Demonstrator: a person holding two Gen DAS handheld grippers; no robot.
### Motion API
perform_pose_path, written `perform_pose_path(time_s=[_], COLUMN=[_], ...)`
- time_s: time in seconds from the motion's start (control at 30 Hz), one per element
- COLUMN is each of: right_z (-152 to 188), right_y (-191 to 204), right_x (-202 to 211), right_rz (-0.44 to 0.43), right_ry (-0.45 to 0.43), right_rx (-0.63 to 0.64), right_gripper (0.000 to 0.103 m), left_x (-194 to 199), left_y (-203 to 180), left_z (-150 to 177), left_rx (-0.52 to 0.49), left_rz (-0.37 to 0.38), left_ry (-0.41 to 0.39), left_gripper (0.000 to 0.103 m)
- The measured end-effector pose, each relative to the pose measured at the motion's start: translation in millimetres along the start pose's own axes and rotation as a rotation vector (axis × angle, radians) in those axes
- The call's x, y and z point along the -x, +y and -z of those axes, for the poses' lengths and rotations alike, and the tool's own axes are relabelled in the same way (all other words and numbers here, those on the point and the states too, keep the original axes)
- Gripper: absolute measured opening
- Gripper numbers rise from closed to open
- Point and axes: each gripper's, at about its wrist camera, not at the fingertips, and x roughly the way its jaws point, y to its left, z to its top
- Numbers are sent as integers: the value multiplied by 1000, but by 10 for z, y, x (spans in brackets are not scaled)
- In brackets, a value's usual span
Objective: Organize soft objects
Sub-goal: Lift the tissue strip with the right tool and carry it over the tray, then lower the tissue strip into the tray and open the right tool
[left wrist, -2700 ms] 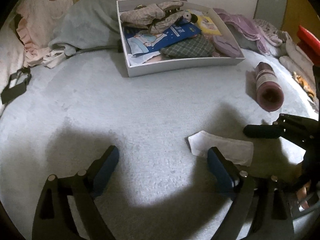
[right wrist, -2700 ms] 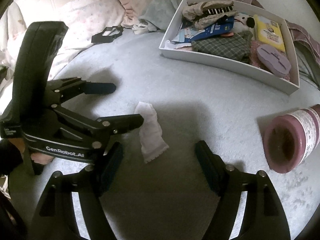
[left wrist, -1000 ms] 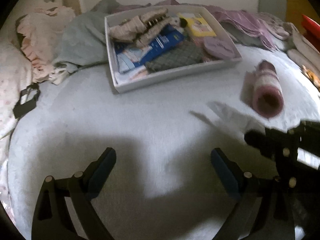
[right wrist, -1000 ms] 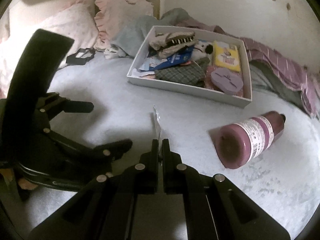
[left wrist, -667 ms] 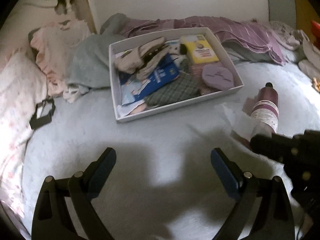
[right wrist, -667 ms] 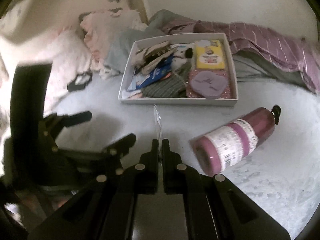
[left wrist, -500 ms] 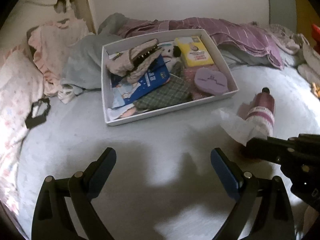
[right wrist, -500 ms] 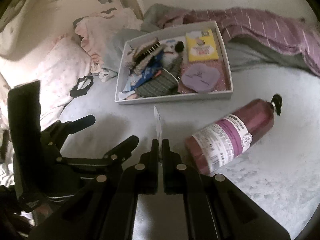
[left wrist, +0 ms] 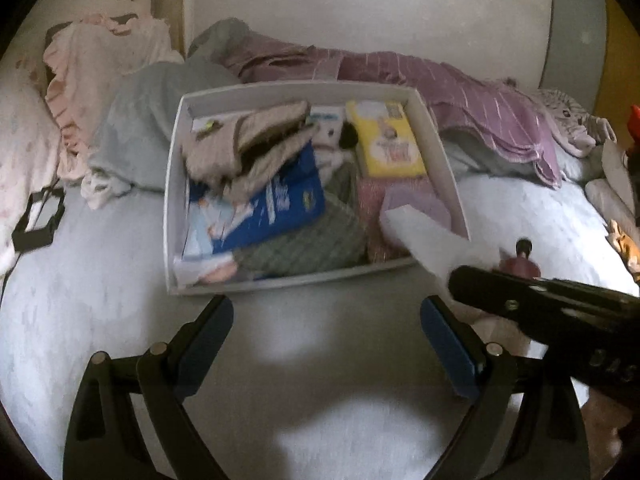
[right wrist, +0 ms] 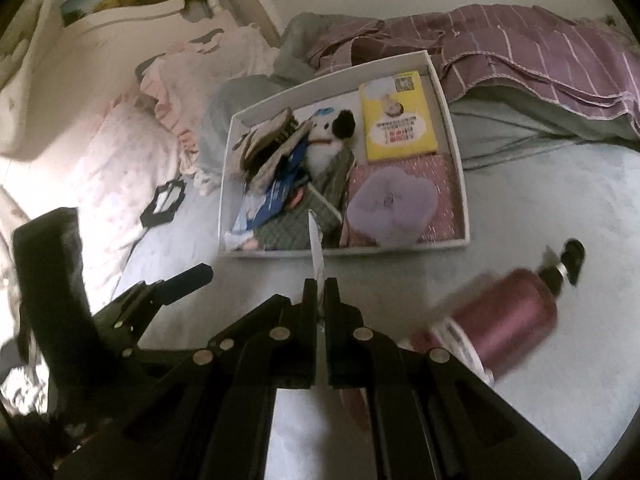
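Note:
My right gripper is shut on a thin white cloth, seen edge-on above the pads; in the left wrist view the same cloth hangs flat in front of the box's near right corner, held by the right gripper. The white box holds folded cloths, a blue packet, a yellow packet and a lilac heart-shaped pad. My left gripper is open over the pale bed cover, just short of the box, with nothing between its blue pads.
A purple pump bottle lies on the bed cover to the right of the box. Striped purple fabric and grey cloth are heaped behind the box. A pink frilled pillow and a black frame lie at the left.
Both grippers have moved up and toward the box, which now looks nearer. The right gripper stays shut on the white cloth and has carried it to the box's near edge.

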Motion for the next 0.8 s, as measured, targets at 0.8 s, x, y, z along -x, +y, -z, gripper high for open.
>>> perform_pose_path(time_s=[0.8], right_z=[-962], right_y=[-428], right_x=[-918], right_rz=[-2], right_ry=[-35], right_rx=[-212], right_gripper=[4], left_x=[-508], left_y=[433], left_z=[-700], left_rx=[133], left_rz=[14], left_ry=[85], left_gripper=[96])
